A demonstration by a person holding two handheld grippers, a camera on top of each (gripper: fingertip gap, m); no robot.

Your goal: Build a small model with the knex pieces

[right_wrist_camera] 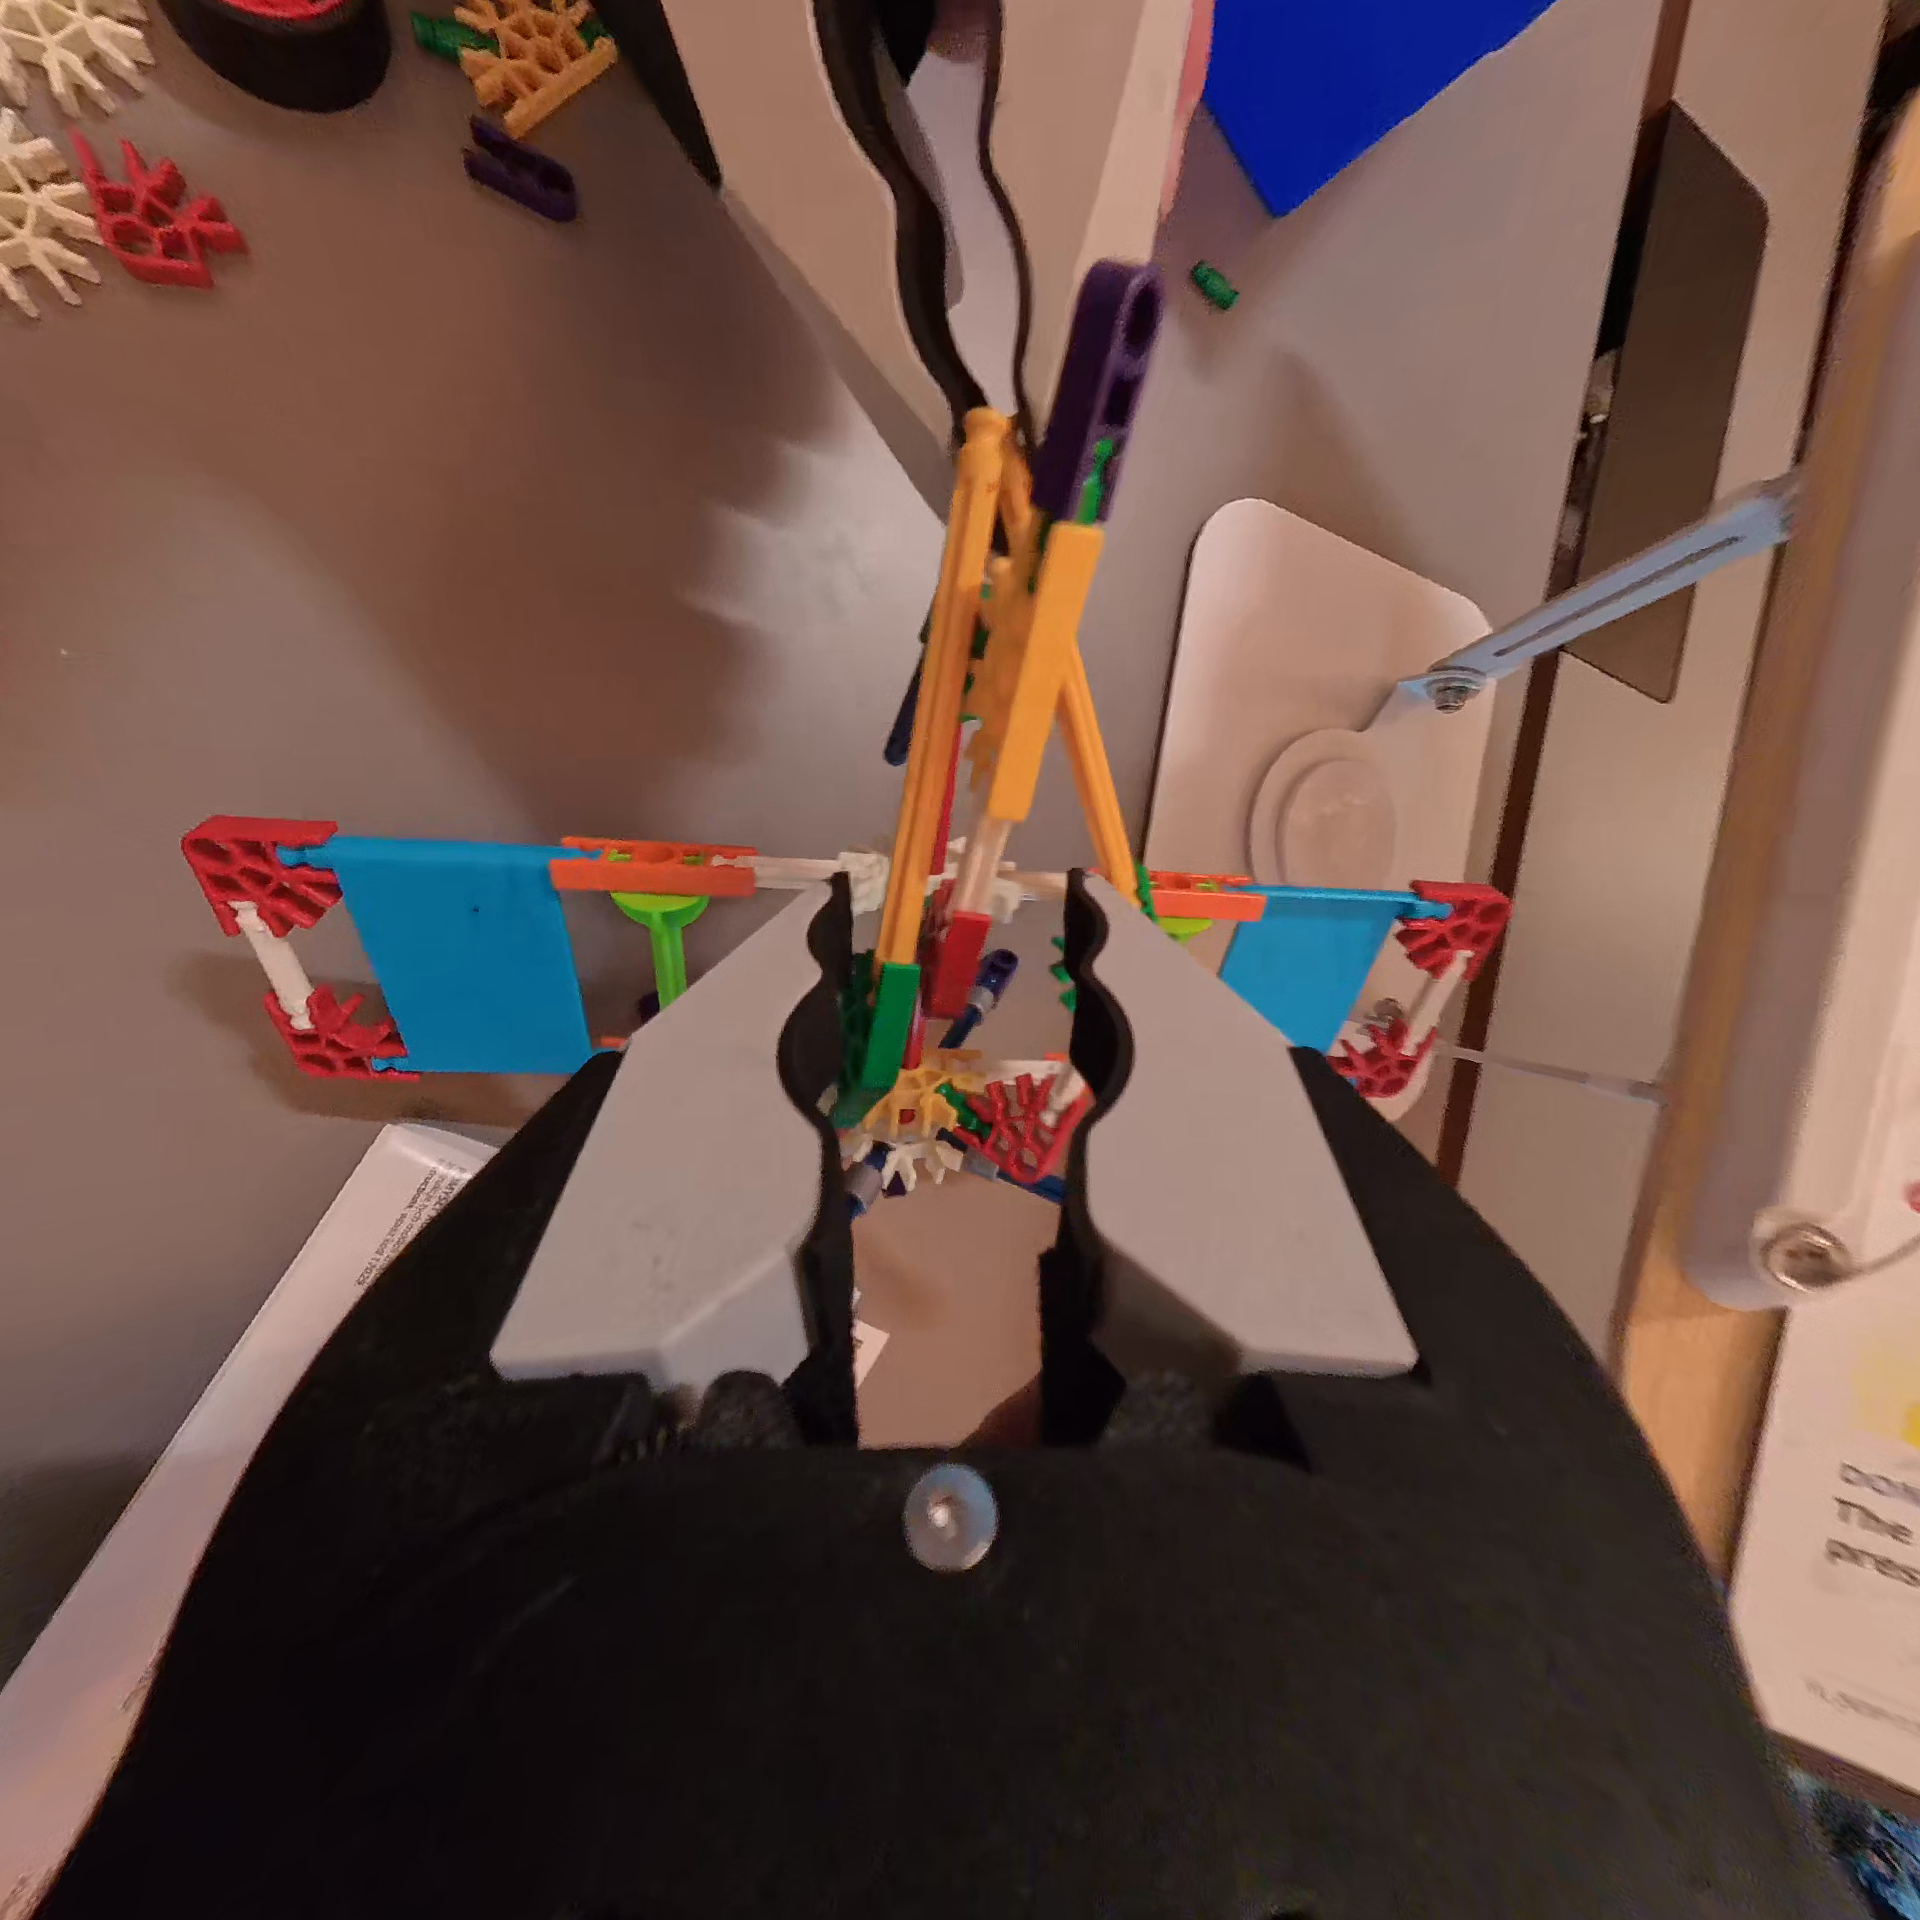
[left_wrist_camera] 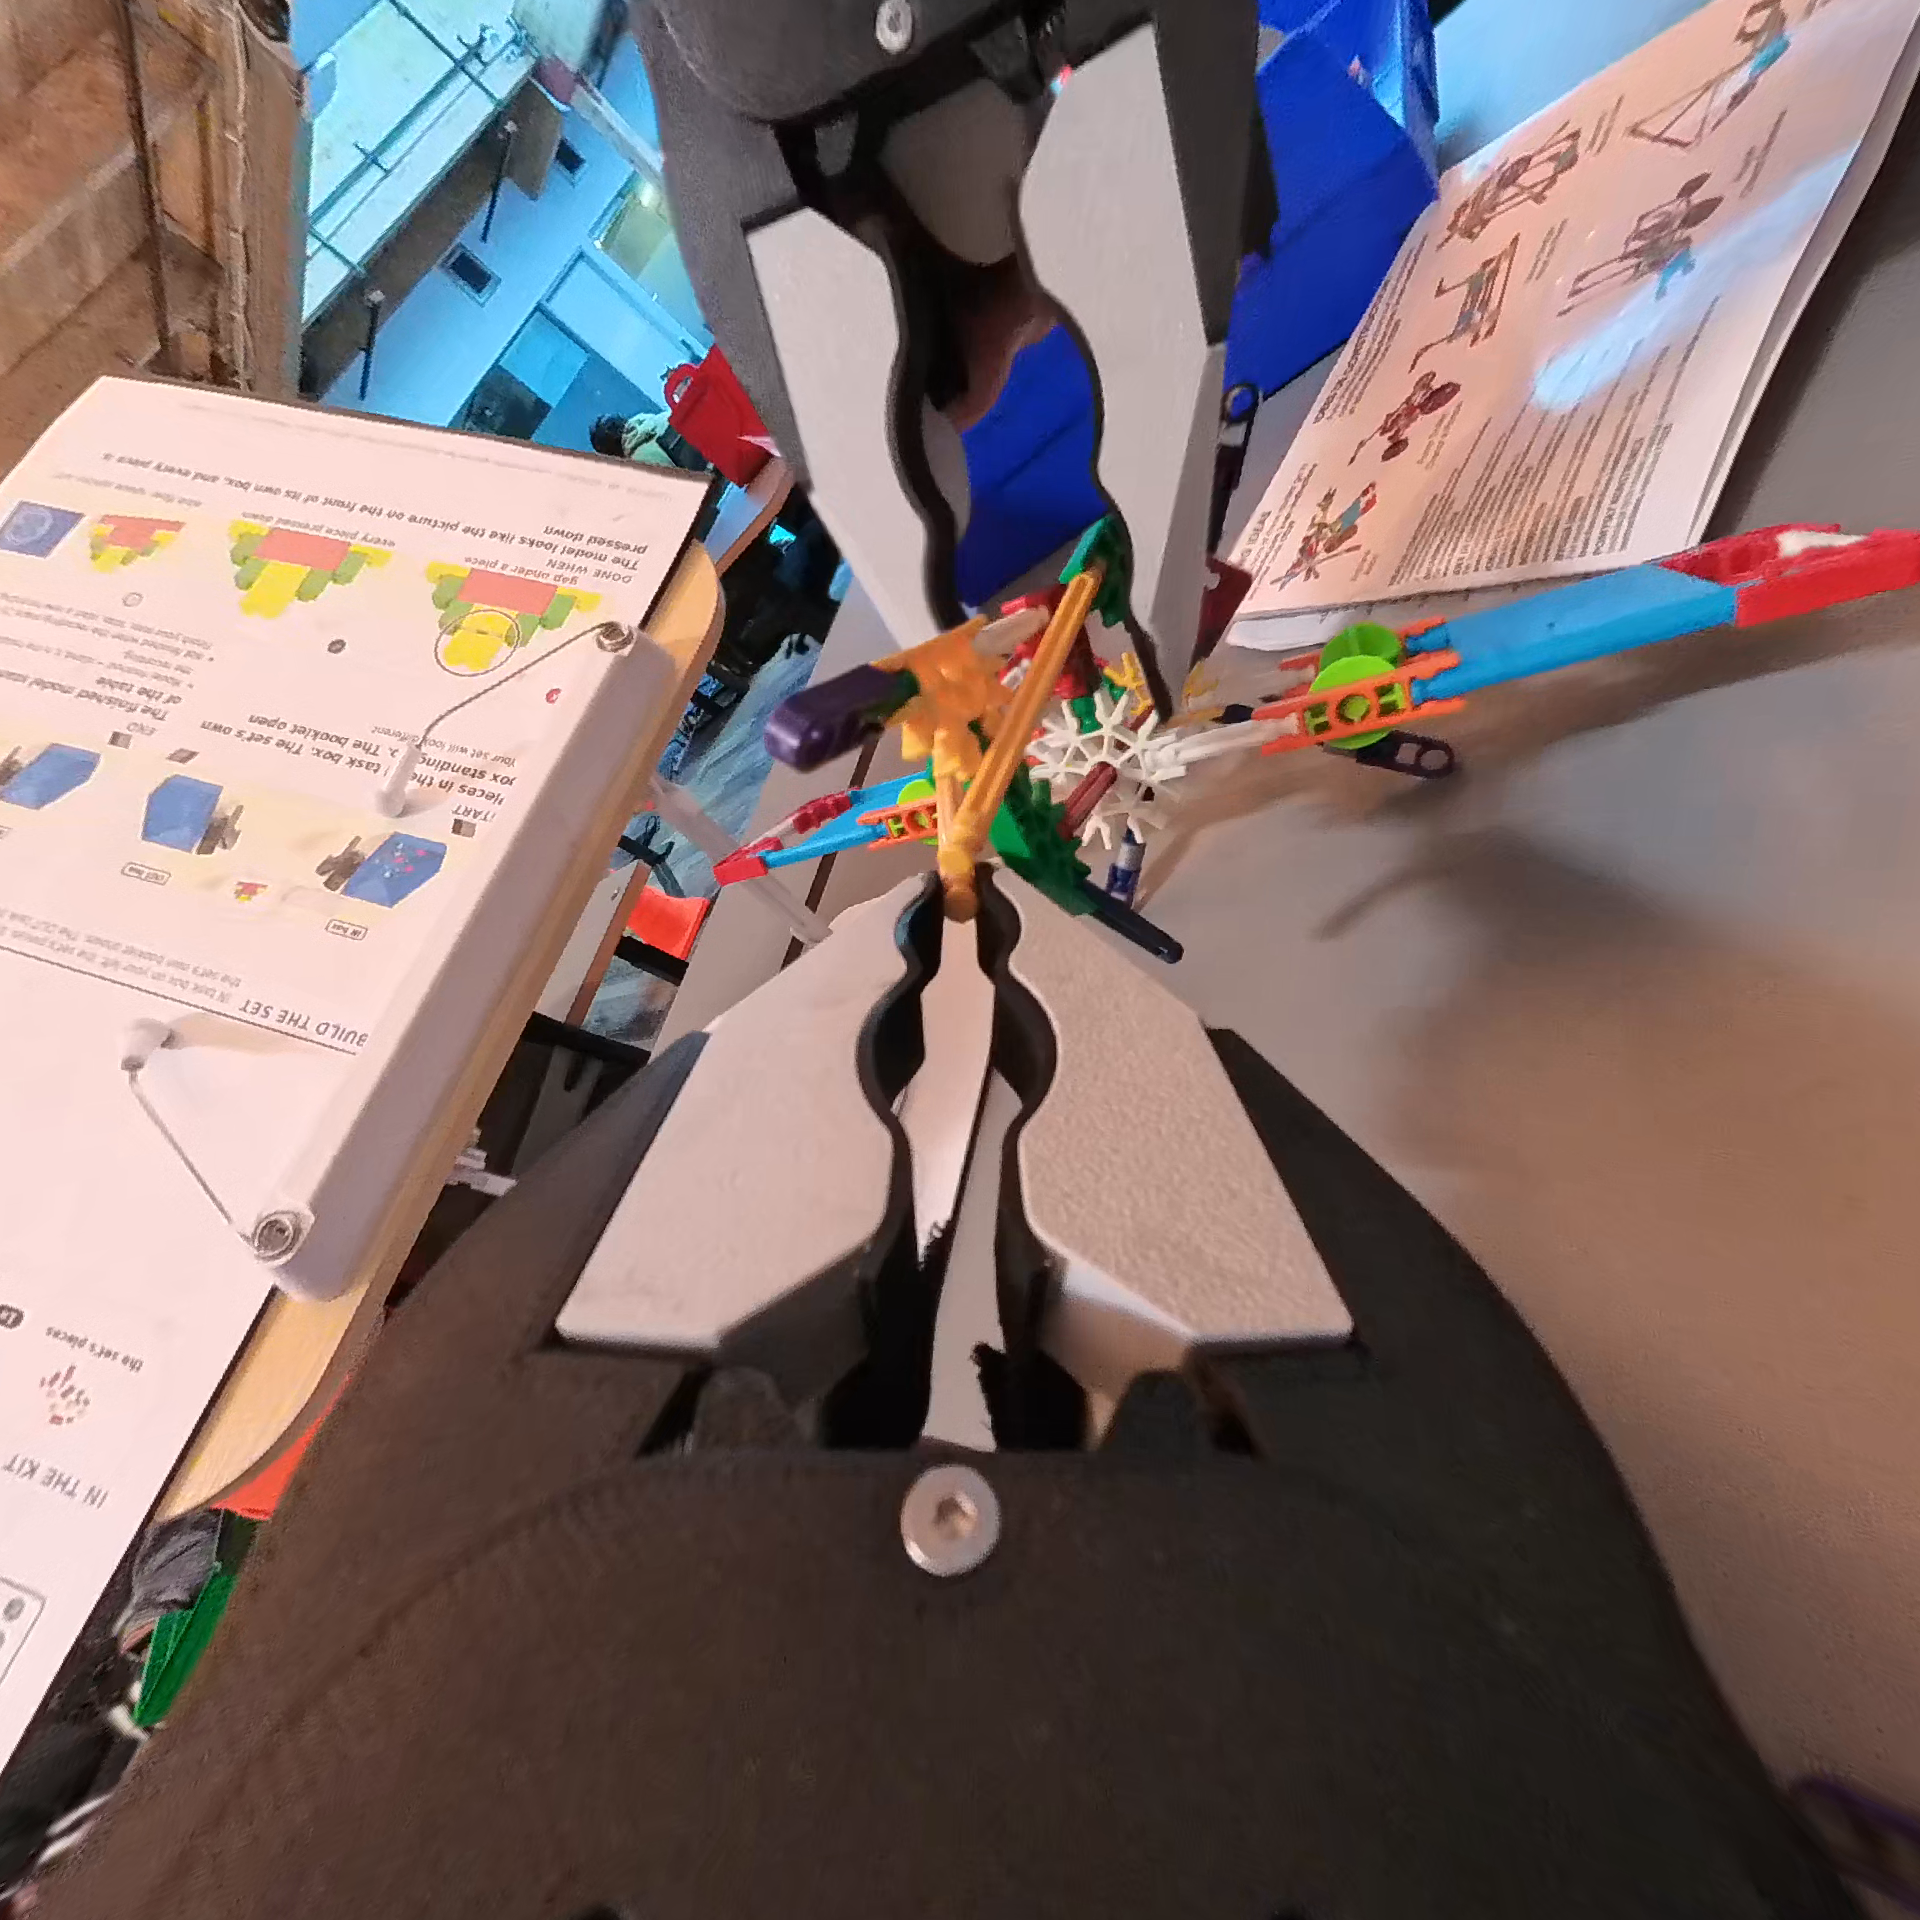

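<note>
In the middle of the left wrist view, the left gripper [left_wrist_camera: 961, 894] is pinched tight on the end of a thin yellow rod [left_wrist_camera: 1023, 727]. This rod is part of a toy plane [left_wrist_camera: 1049, 748] made of snap-together sticks and little wheels with spokes. The plane sits in the middle of the frame, over the gray table [left_wrist_camera: 1558, 1039]. One blue wing [left_wrist_camera: 1579, 623] with a red tip reaches out to the right edge. A purple piece [left_wrist_camera: 826, 712] sticks out on the plane's left side. The right gripper [left_wrist_camera: 1127, 613] comes down from the top of this frame, and its fingers reach into the plane near a green piece; I cannot tell here if they grip it. In the right wrist view, the right gripper [right_wrist_camera: 961, 894] has its two fingers spread apart, one on each side of the plane's body, and they do not squeeze it. The two blue wings stretch to the left and right of the frame. At the top middle the left gripper [right_wrist_camera: 987, 416] pinches the top of the yellow rod [right_wrist_camera: 940, 675]. Loose red, white and yellow pieces [right_wrist_camera: 156, 213] lie in the upper left corner. A paper booklet [left_wrist_camera: 1558, 312] lies open in the upper right of the left wrist view, and a white board with pictures [left_wrist_camera: 260, 727] stands on the left side.
</note>
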